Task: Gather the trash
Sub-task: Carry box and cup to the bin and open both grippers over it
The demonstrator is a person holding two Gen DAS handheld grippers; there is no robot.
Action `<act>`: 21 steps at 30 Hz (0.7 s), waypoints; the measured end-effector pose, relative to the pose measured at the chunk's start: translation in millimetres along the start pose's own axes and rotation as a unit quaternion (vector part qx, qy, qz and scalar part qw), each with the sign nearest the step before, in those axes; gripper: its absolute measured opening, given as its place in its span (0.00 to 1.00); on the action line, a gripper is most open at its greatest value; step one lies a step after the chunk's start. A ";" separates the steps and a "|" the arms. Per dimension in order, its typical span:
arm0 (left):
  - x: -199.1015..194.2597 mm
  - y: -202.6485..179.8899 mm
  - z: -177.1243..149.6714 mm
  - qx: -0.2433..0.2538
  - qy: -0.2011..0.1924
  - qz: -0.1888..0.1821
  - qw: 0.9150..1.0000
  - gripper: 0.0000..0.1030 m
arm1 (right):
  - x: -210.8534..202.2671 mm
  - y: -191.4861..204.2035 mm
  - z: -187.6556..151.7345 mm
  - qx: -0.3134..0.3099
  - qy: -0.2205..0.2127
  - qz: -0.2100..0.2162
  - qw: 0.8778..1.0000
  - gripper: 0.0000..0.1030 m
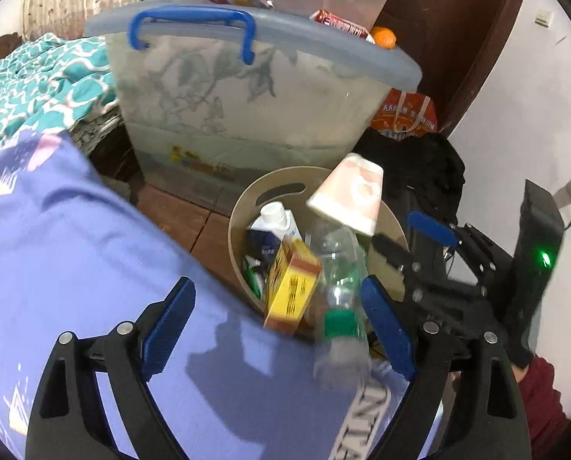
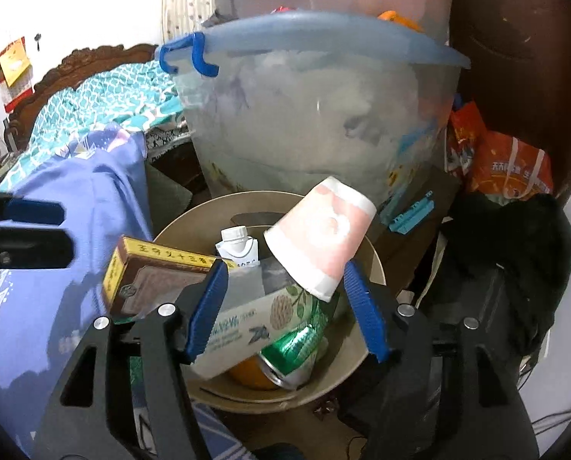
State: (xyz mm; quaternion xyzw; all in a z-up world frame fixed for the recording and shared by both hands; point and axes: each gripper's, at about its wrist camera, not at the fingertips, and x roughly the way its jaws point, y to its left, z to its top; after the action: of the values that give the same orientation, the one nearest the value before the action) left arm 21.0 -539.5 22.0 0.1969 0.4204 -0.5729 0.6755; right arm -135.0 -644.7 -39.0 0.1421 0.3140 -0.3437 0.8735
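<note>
A round beige trash bin (image 1: 243, 207) (image 2: 366, 337) holds a milk carton (image 1: 276, 220) (image 2: 239, 249), a yellow and brown box (image 1: 291, 283) (image 2: 151, 280), a clear plastic bottle (image 1: 341, 299), a tissue box (image 2: 243, 326) and a green can (image 2: 293, 349). A pink and white paper cup (image 1: 352, 197) (image 2: 322, 232) is upside down and tilted over the bin, free of both grippers. My left gripper (image 1: 285, 329) is open above the purple sheet (image 1: 74, 249) beside the bin. My right gripper (image 2: 285, 310) is open just over the bin; it also shows in the left wrist view (image 1: 408, 234).
A translucent storage box (image 1: 247, 107) (image 2: 316, 115) with blue handles stands behind the bin. An orange bag (image 1: 404, 113) (image 2: 507, 165) and black cloth (image 2: 515, 249) lie to the right. A bed with a teal blanket (image 1: 36, 80) is at left. A black device (image 1: 534, 253) stands at right.
</note>
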 end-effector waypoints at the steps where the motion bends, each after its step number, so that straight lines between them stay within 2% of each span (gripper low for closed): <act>1: -6.4 2.2 -6.5 -0.001 -0.001 -0.001 1.000 0.82 | -3.1 -2.8 -0.8 0.003 -0.001 -0.003 1.000 0.63; 3: -17.1 4.7 -18.2 -0.001 -0.004 -0.001 1.000 0.82 | -8.4 -11.8 -1.2 0.017 -0.003 -0.008 1.000 0.62; 7: -44.0 17.3 -53.7 -0.005 -0.008 -0.001 1.000 0.82 | -14.2 -55.1 6.9 0.109 -0.011 0.001 0.994 0.60; 9: -53.5 25.7 -70.9 -0.018 -0.004 -0.001 1.000 0.82 | -3.3 -76.5 18.8 0.161 -0.003 0.004 0.987 0.38; 13: -68.8 38.4 -96.0 -0.045 0.001 -0.004 0.999 0.82 | 34.8 -99.4 47.2 0.230 0.036 0.010 0.972 0.31; 16: -82.8 45.7 -110.7 -0.053 -0.005 0.000 0.999 0.82 | 69.2 -89.7 57.7 0.240 0.087 0.026 0.966 0.28; 18: -92.8 54.4 -121.3 -0.065 -0.008 0.005 0.998 0.82 | 77.7 -71.8 59.7 0.228 0.110 0.063 0.965 0.28; 19: -96.4 59.0 -126.1 -0.072 -0.009 0.006 0.997 0.82 | 79.8 -55.0 61.1 0.202 0.122 0.073 0.969 0.28; 21: -102.6 68.4 -135.0 -0.089 -0.009 0.008 0.996 0.82 | 77.5 -27.7 60.6 0.146 0.123 0.055 0.980 0.28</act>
State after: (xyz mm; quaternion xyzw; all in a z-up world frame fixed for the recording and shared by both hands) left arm 40.0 -358.0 11.8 0.1344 0.4621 -0.5294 0.6987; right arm -82.9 -732.4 -43.8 0.3260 0.3571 -0.3171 0.8159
